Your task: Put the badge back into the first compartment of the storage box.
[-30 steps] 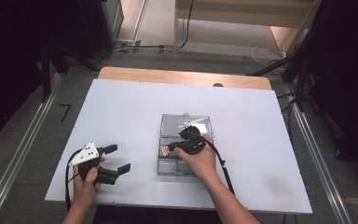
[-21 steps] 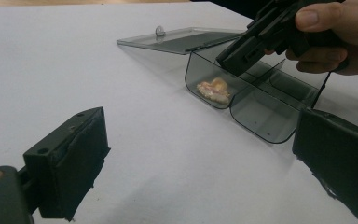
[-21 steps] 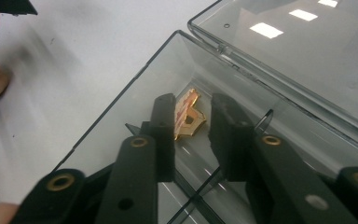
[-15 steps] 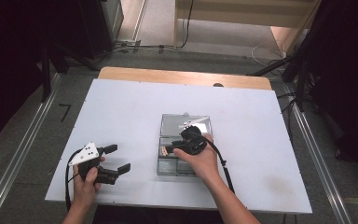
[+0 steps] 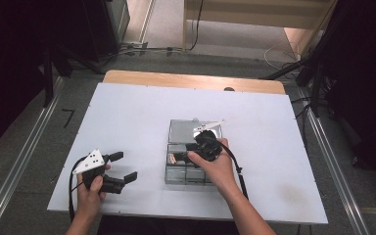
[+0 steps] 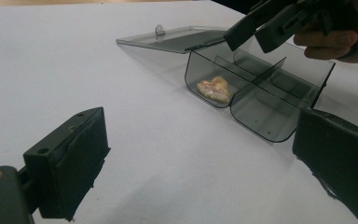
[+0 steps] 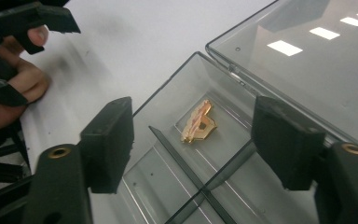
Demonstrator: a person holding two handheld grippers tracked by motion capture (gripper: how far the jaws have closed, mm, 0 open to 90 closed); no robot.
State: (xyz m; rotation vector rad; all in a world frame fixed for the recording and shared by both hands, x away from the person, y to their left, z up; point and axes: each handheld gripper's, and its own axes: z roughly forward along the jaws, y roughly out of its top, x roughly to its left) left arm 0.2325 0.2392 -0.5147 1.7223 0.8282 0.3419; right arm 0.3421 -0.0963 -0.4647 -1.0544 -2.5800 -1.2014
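A clear grey compartment box lies mid-table with its lid folded flat on the far side. A small gold and pink piece rests on the floor of one end compartment, also visible as the gold piece through the box wall. My right gripper is open and hovers over that compartment, its jaws standing either side of the piece without touching it. My left gripper is open over bare table left of the box, with nothing between its jaws.
The white table has free room all round the box. A wooden strip runs along its far edge. Metal rails and dark floor flank the table. The right gripper's cable trails back along the forearm.
The right gripper has shifted only very slightly over the box. The left gripper and the box have stayed where they were.
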